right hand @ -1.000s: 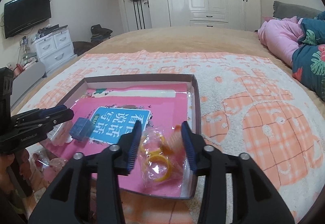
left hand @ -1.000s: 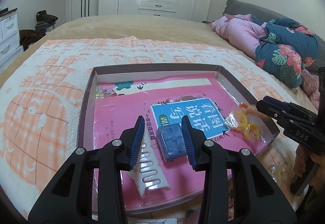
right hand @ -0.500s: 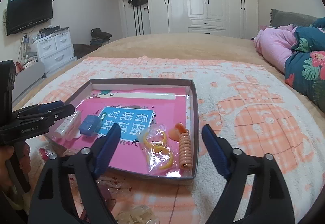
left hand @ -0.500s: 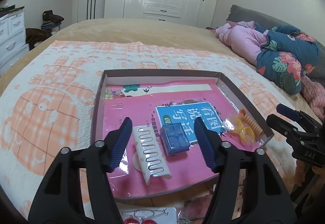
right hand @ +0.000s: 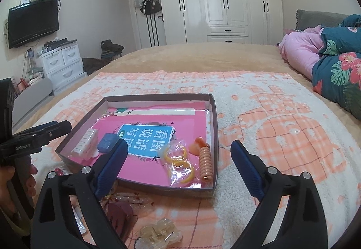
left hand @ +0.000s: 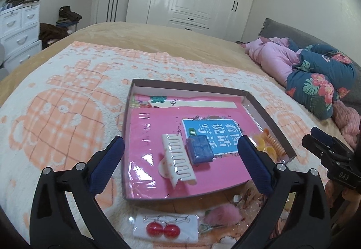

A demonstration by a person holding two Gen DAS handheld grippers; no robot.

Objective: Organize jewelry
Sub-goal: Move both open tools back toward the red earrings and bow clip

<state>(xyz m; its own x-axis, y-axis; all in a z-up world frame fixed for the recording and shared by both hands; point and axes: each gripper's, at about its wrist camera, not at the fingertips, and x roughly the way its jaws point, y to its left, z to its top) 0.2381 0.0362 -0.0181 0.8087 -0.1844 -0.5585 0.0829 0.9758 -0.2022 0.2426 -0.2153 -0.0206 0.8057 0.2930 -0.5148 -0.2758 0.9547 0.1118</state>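
Note:
A shallow brown box (left hand: 190, 87) (right hand: 158, 96) lined with a pink book lies on the bed blanket. In it lie a white comb clip (left hand: 178, 160) (right hand: 84, 144), a blue case (left hand: 199, 151) (right hand: 107, 142), bagged yellow rings (right hand: 179, 164) (left hand: 262, 144) and an orange spiral clip (right hand: 205, 164) (left hand: 274, 143). My left gripper (left hand: 180, 165) is open and empty, held back above the box's near edge. My right gripper (right hand: 177, 163) is open and empty, above the box's near right corner.
In front of the box lie a card with red ball earrings (left hand: 163, 229), a pink pompom piece (left hand: 222, 215), a dark claw clip (right hand: 120, 215) and a clear clip (right hand: 158, 234). Folded quilts (left hand: 315, 77) lie at the right of the bed.
Both grippers opened wide and drew back from the box. The comb clip and blue case stay where the left let them go; the bagged rings and orange clip lie where the right released them.

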